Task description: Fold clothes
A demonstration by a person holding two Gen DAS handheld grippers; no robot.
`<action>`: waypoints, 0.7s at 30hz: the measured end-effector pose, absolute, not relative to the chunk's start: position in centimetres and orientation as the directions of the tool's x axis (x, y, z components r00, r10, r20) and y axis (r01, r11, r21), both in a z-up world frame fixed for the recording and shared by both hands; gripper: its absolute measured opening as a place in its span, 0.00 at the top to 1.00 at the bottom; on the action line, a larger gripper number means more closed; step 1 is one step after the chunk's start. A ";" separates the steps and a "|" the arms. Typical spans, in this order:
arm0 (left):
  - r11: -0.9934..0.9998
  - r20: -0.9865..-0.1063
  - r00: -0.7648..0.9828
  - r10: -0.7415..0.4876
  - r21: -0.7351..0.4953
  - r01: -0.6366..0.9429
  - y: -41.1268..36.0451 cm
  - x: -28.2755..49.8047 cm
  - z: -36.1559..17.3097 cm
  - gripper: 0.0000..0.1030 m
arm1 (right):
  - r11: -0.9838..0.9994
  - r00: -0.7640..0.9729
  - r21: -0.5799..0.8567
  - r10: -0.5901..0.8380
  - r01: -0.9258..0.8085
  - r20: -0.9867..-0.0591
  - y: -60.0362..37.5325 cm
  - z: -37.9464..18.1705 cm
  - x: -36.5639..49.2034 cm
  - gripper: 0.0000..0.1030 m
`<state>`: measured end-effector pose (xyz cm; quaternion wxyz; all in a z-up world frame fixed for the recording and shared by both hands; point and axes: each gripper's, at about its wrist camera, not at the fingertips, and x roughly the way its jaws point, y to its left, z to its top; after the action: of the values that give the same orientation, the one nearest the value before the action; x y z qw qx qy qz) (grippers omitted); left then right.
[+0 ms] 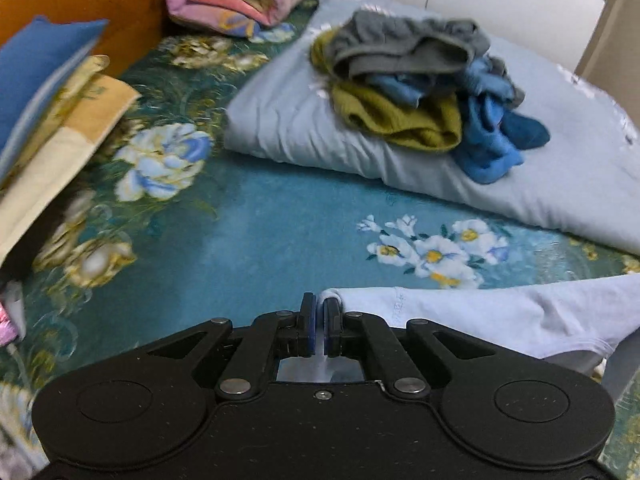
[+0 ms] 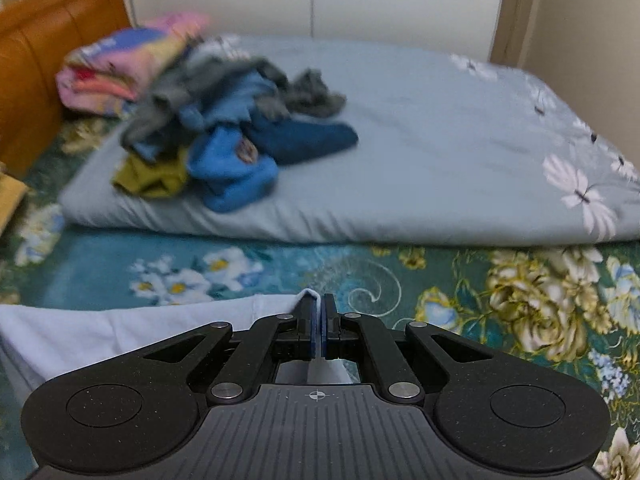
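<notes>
Home bedroom | bed w/ floral sheet (image 1: pixel 248 216), folded quilt (image 2: pixel 400 152), orange headboard (image 2: pixel 48 60), clothes pile (image 1: pixel 420 92)

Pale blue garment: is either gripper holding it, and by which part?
Both. The left gripper pinches one end of the pale blue garment's top edge, the right gripper the other end; the cloth spans between them.
</notes>
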<state>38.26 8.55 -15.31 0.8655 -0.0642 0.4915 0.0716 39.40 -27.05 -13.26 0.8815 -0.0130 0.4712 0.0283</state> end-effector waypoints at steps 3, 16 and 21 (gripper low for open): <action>0.984 -0.875 0.481 0.054 -0.035 -0.173 8.8 42.0 -17.8 0.98 | 0.999 0.517 -0.012 0.007 -0.033 -0.856 -26.4 -16.1 42.4 0.99; 0.987 -0.915 0.403 0.023 -0.044 -0.157 9.7 50.5 -26.2 0.97 | 0.990 0.344 -0.131 -0.106 -0.050 -0.933 -26.4 -27.1 50.5 0.98; 0.988 -0.928 0.373 -0.016 -0.071 -0.134 10.1 48.4 -27.1 0.96 | 0.986 0.316 -0.154 -0.125 -0.068 -0.940 -27.6 -28.7 50.6 0.83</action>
<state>48.44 10.06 -27.14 0.8259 -0.0669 0.5587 0.0358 50.56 -27.63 -28.71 0.8071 -0.0826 0.5843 -0.0177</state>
